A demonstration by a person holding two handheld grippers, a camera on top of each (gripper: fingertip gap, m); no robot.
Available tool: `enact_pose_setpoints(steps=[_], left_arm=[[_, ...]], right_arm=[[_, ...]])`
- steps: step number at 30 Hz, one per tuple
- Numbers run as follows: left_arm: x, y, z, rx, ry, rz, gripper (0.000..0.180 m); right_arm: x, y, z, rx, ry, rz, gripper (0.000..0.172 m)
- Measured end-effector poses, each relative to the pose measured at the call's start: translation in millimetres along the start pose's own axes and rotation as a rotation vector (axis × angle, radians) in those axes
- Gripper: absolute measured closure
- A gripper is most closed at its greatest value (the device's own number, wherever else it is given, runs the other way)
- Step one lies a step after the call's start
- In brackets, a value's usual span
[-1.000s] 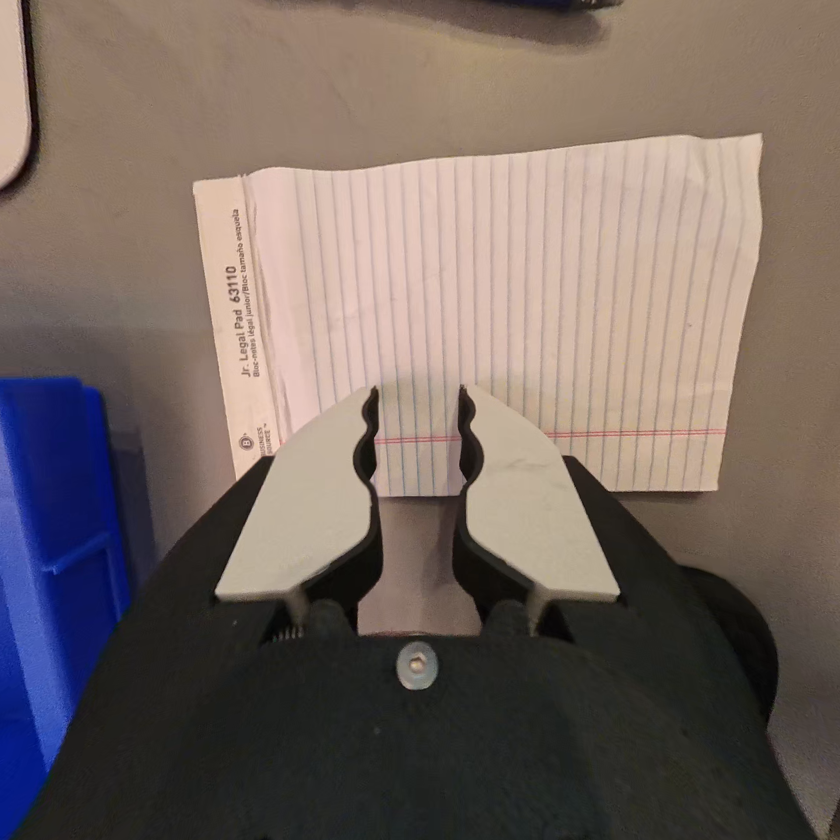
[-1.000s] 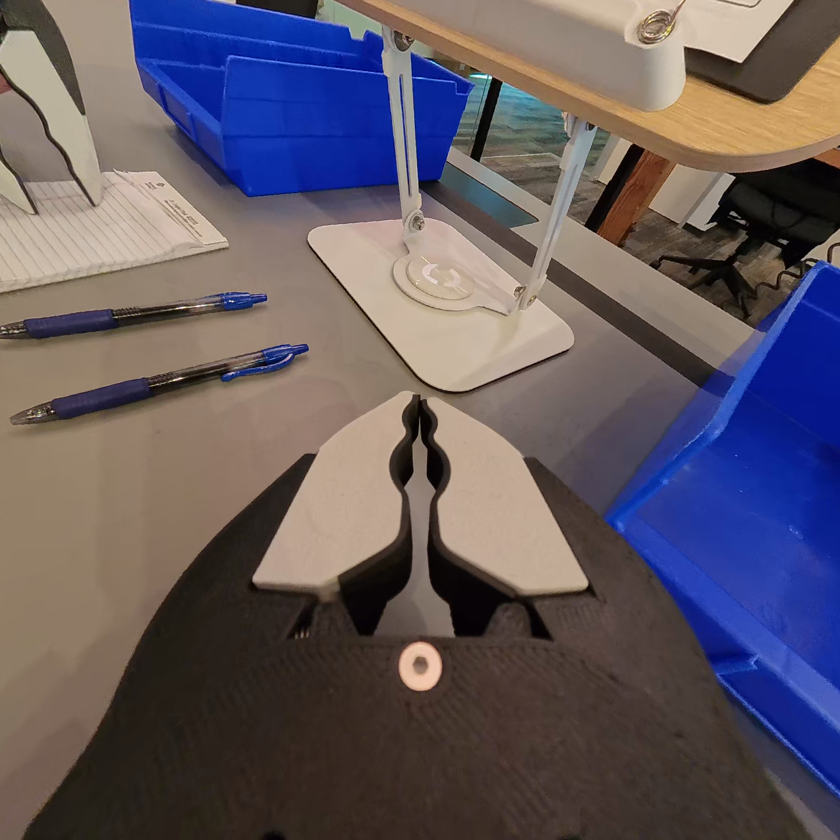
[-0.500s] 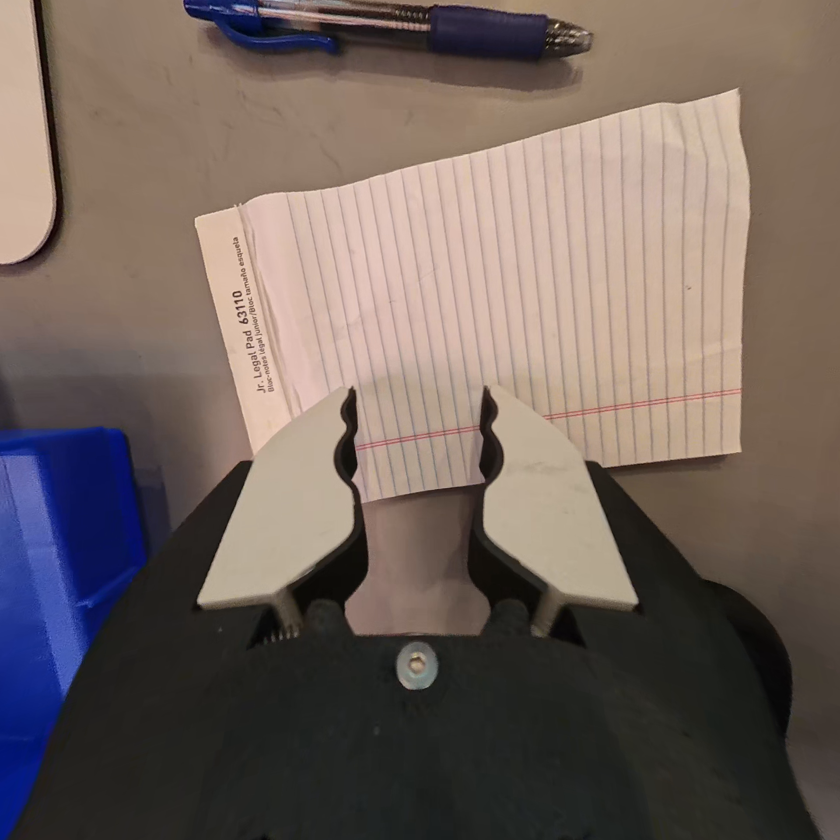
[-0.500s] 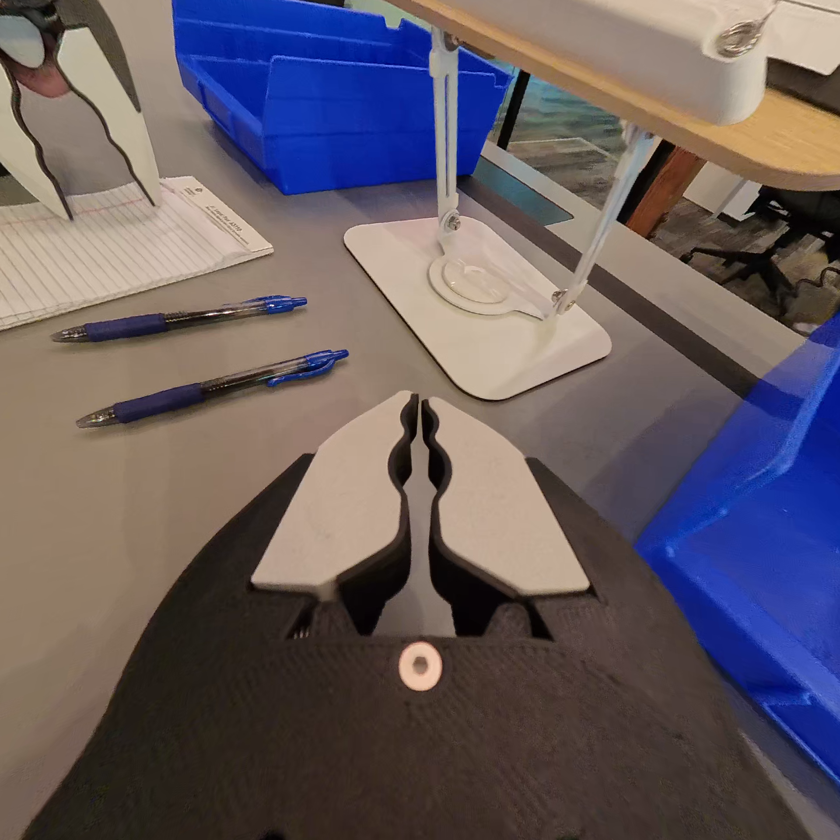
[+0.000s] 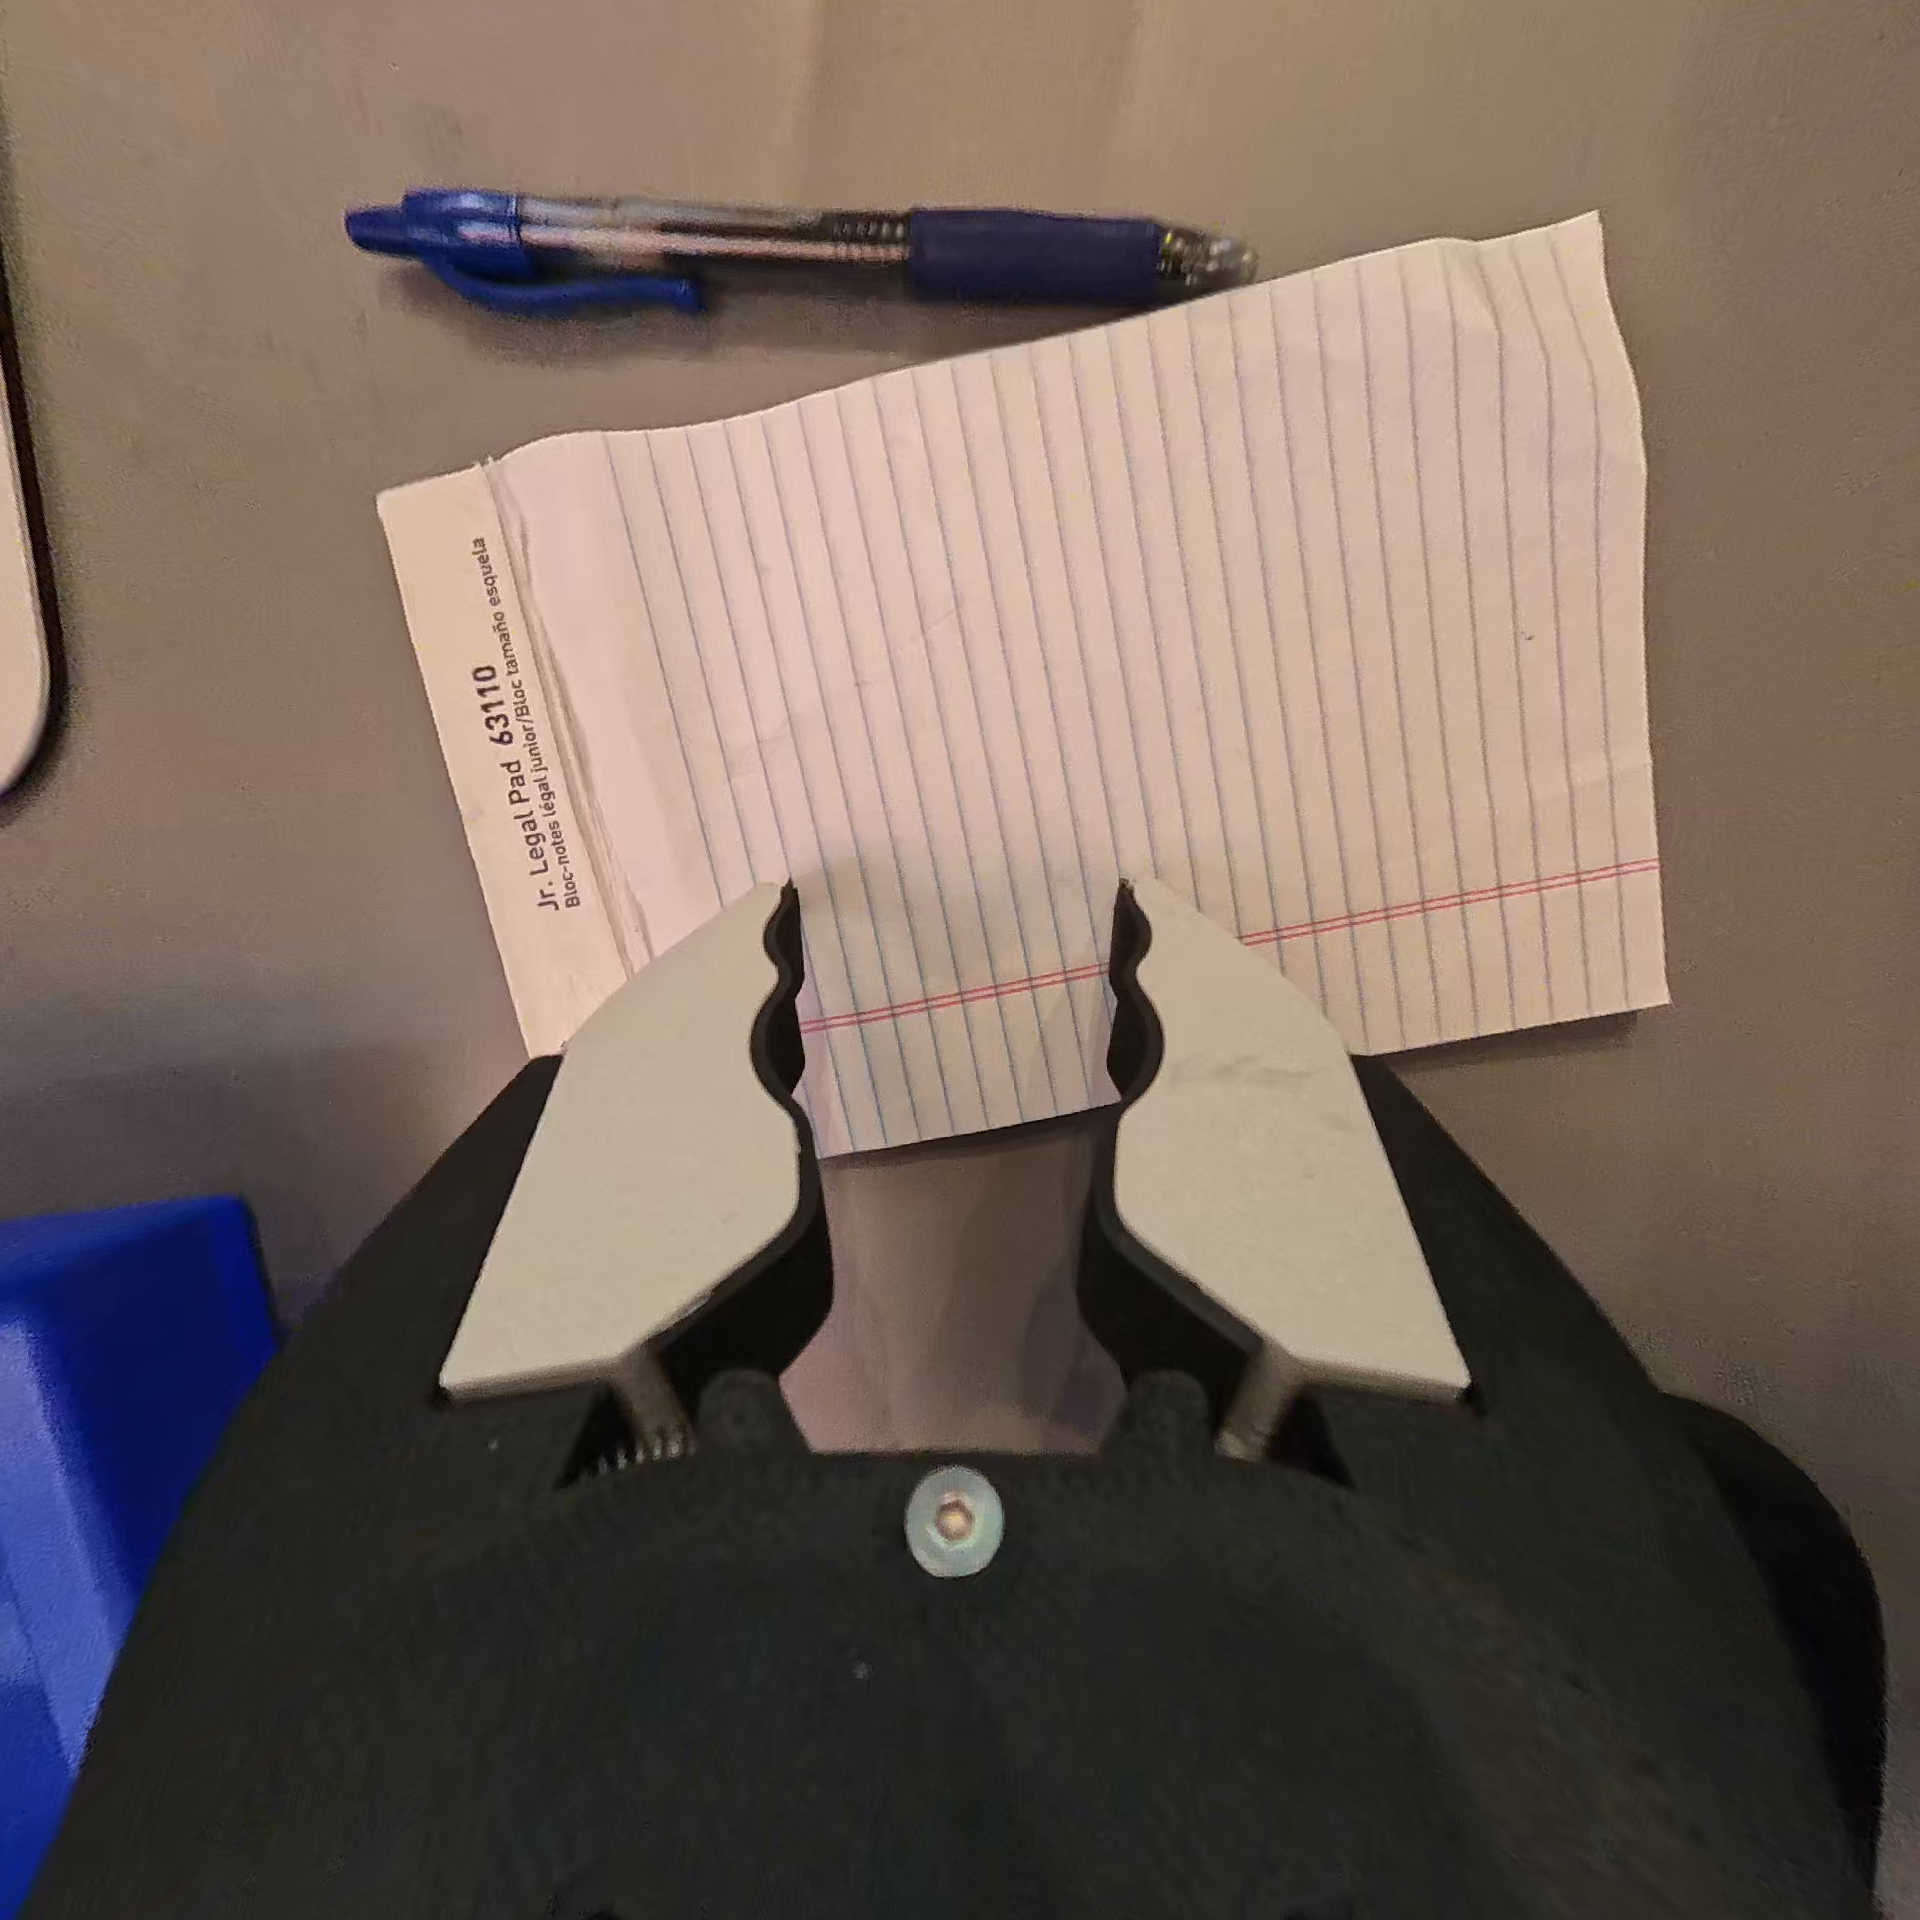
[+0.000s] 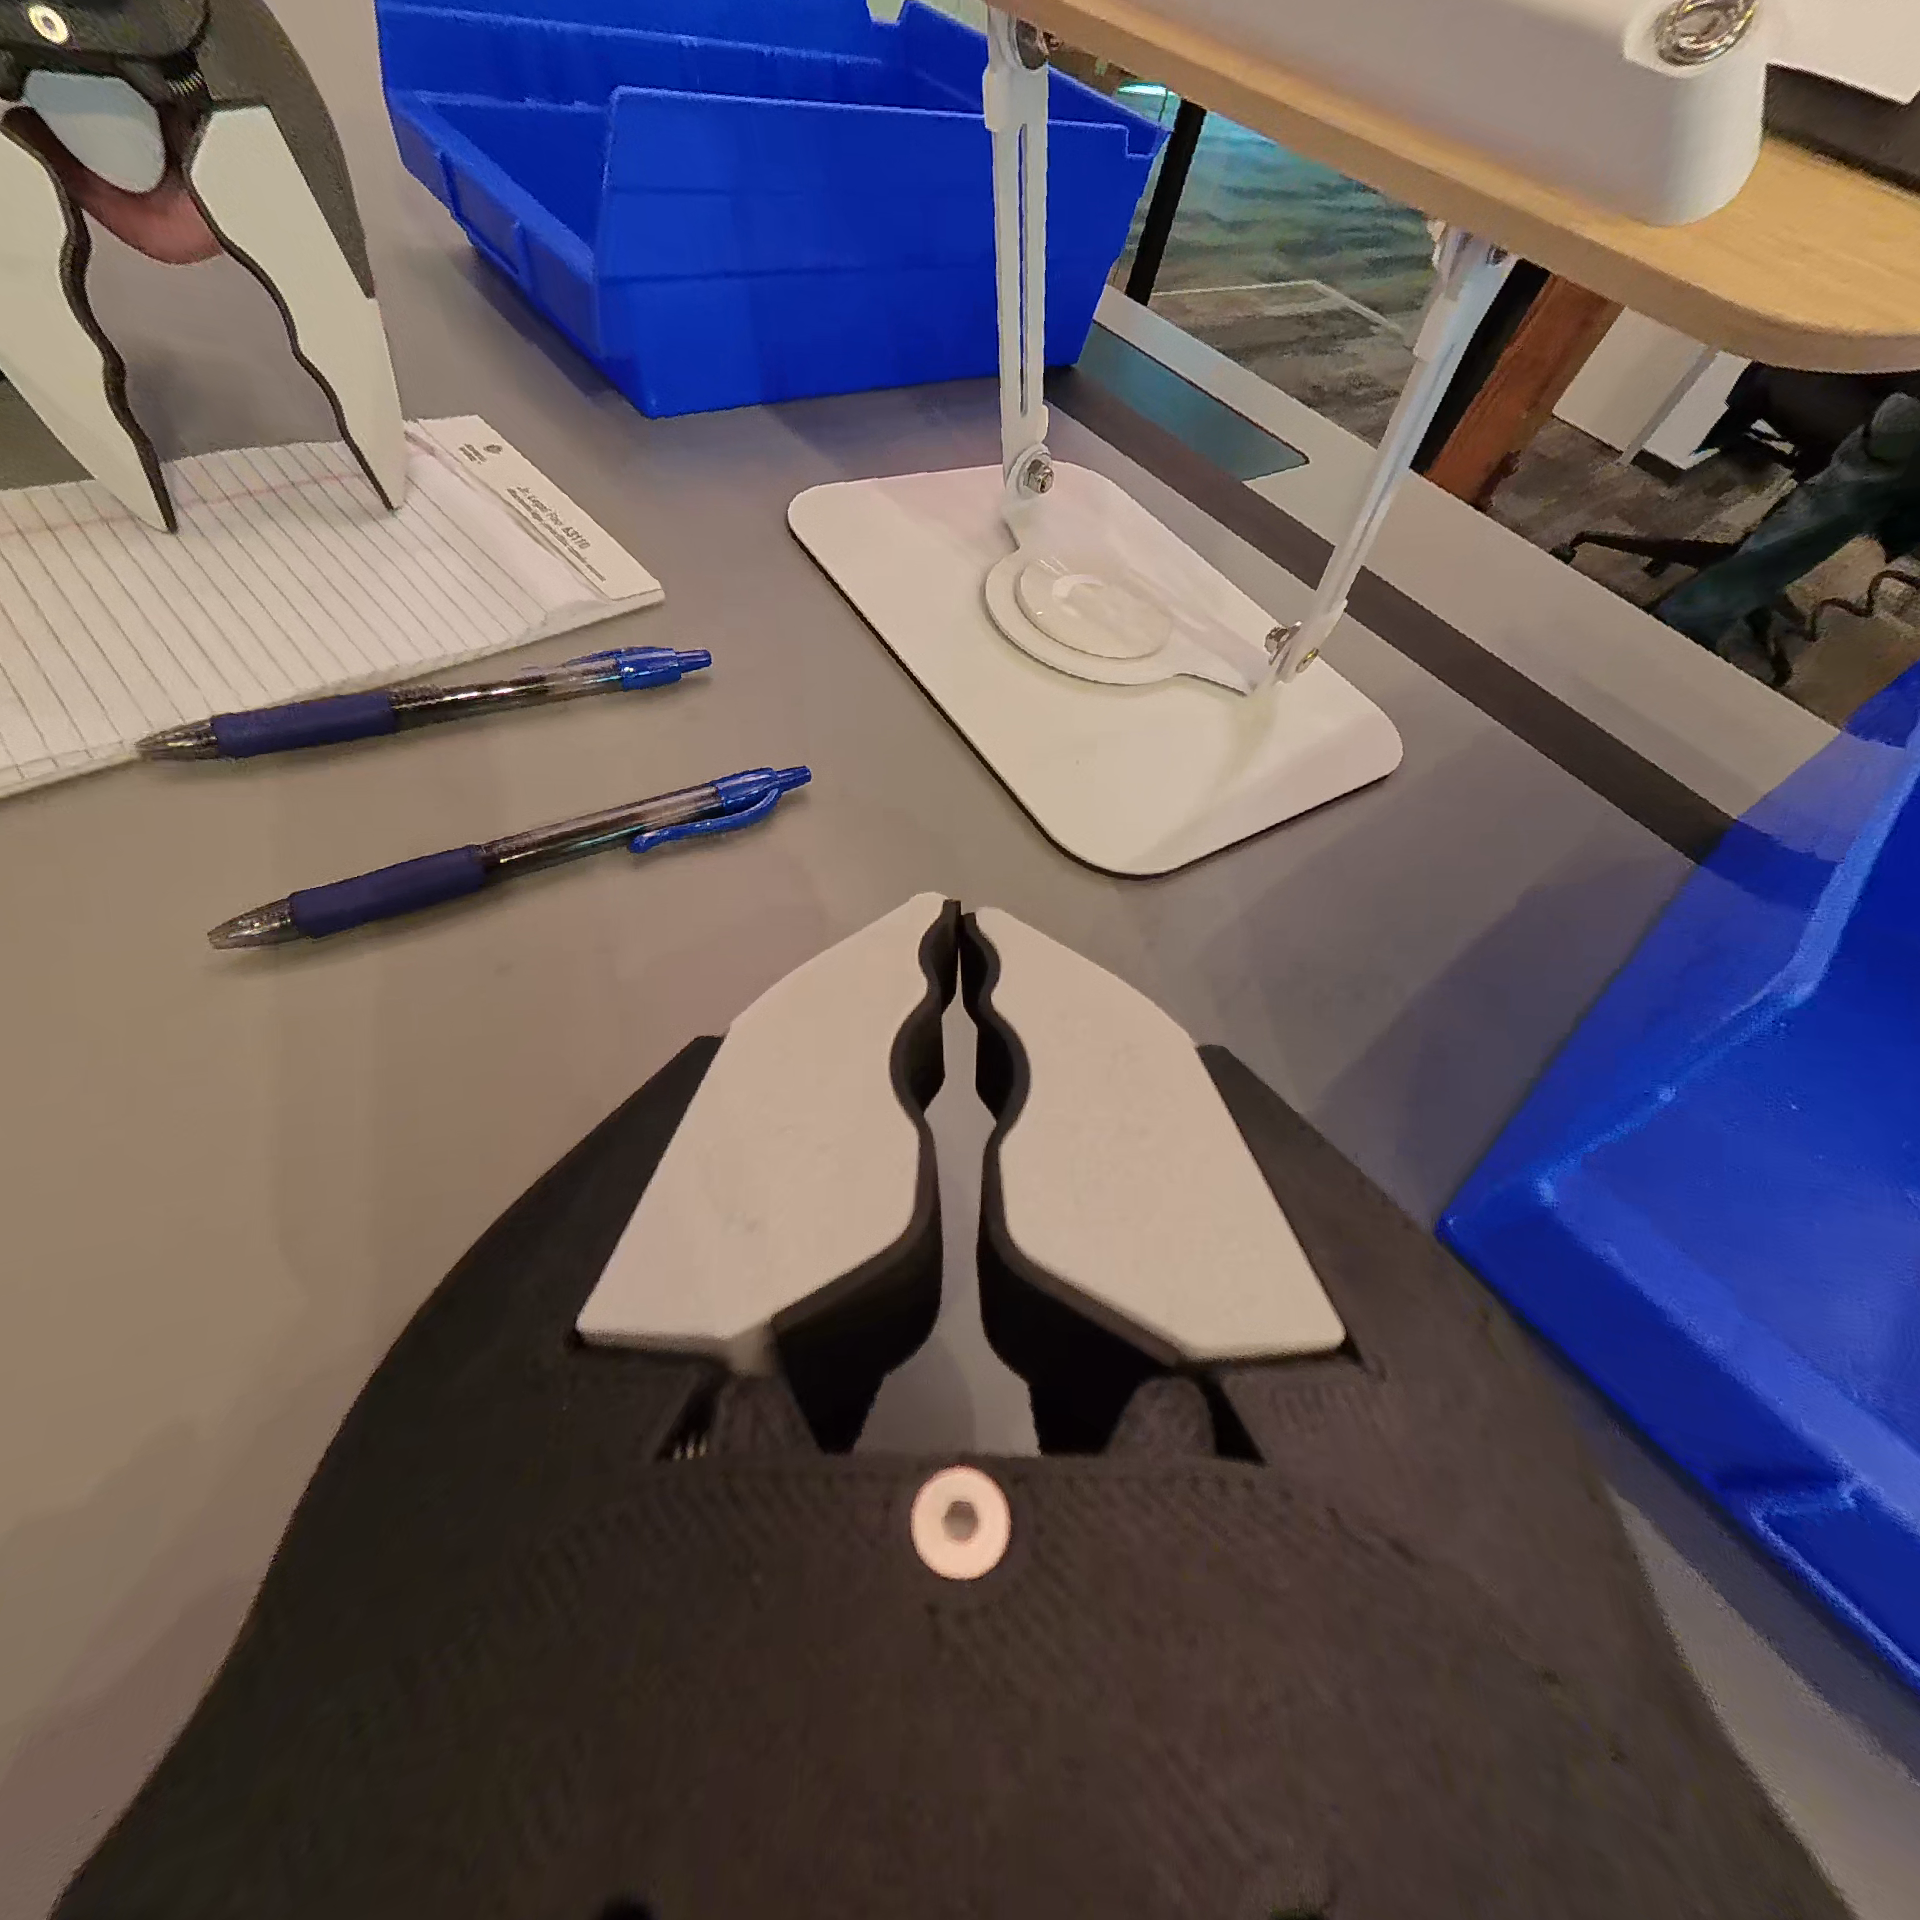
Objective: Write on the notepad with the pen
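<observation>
While left claw (image 5: 954, 894) gapes, notepad (image 5: 1143, 675) beneath

I see a grey tabletop (image 6: 1143, 987). On it: notepad (image 5: 1143, 675) lying flat, top sheet creased. Two blue pens: one (image 6: 416, 707) just beside the pad's edge, tip about touching it, the other (image 6: 499, 852) parallel and a bit further out. White stand base (image 6: 1195, 769) right of the pens. Blue bin (image 6: 790, 229) behind the pad, second blue bin (image 6: 1714, 1195) at the tabletop's right side.
</observation>
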State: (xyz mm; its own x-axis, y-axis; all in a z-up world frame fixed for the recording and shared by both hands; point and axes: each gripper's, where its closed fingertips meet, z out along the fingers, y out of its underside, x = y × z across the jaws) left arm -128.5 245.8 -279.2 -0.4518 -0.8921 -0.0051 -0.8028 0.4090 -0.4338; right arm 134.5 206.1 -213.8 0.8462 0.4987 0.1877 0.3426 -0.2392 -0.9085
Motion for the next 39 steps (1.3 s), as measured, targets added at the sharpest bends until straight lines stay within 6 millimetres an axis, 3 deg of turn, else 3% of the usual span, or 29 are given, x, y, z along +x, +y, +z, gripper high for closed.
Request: enact_pose_setpoints(steps=[10, 15, 26, 30, 34, 39], left_arm=[[0.0, -54.9, 26.0, 0.057, 0.035, 0.074, 0.125], [7.2, -85.6, 39.8, 0.074, 0.045, 0.111, 0.135], [1.9, -66.3, 30.4, 0.077, 0.033, 0.081, 0.132], [-4.7, -63.3, 25.1, 0.062, -0.020, 0.079, 0.107], [-1.7, -54.7, 24.6, 0.057, -0.013, 0.073, 0.107], [-5.1, -58.5, 18.7, 0.088, -0.026, 0.063, 0.107]], right_arm=[[8.2, 8.0, -19.3, -0.003, 0.038, 0.019, 0.172], [15.1, 10.3, -23.6, 0.001, 0.055, 0.023, 0.172], [13.8, 14.7, -20.7, -0.006, 0.027, 0.043, 0.172], [9.3, 13.0, -19.8, -0.016, 0.006, 0.072, 0.170], [0.8, 11.9, -13.8, -0.045, -0.023, 0.107, 0.169], [-8.6, 10.8, -9.0, -0.084, -0.035, 0.131, 0.168]])
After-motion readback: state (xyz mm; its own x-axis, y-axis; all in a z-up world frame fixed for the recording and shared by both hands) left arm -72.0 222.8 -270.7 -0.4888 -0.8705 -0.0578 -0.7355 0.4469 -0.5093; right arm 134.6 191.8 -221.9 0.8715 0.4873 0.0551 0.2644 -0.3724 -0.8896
